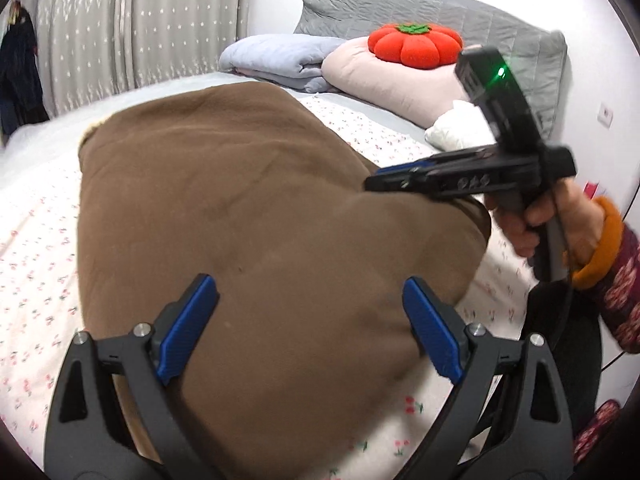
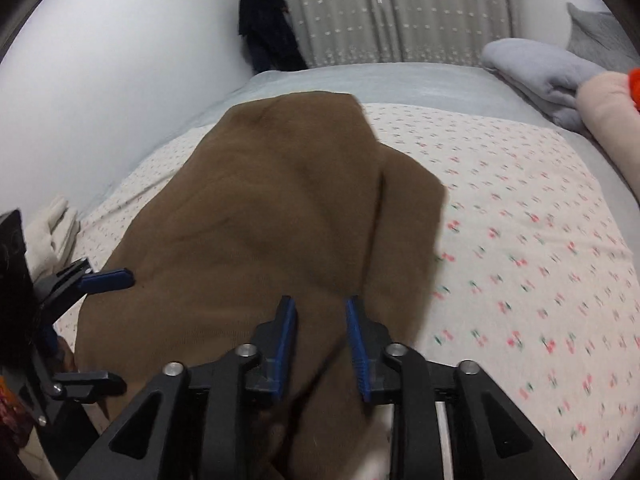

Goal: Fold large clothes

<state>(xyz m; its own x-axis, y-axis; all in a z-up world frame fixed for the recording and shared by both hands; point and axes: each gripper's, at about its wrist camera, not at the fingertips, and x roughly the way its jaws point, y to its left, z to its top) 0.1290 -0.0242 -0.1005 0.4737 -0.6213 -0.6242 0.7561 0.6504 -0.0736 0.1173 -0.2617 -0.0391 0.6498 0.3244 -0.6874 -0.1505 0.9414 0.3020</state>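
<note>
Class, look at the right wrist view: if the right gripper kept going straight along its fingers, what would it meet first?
Most likely the brown garment. The right gripper has its jaws parted directly over that cloth, with nothing else in between, though how far above it the fingertips sit is unclear.

**Even indoor light, soft blur, strong fisheye bend**

Both views are evenly and fairly brightly lit, with no hard shadows and no glare; dark vignette fills the frame corners, and straight lines bow toward the edges; the brown fleece garment (image 1: 248, 208) looks smeared in both; the cherry-print white bedsheet (image 2: 532, 248) streaks at right; a green indicator light (image 1: 500, 74) flares at upper right in the left wrist view.
</note>
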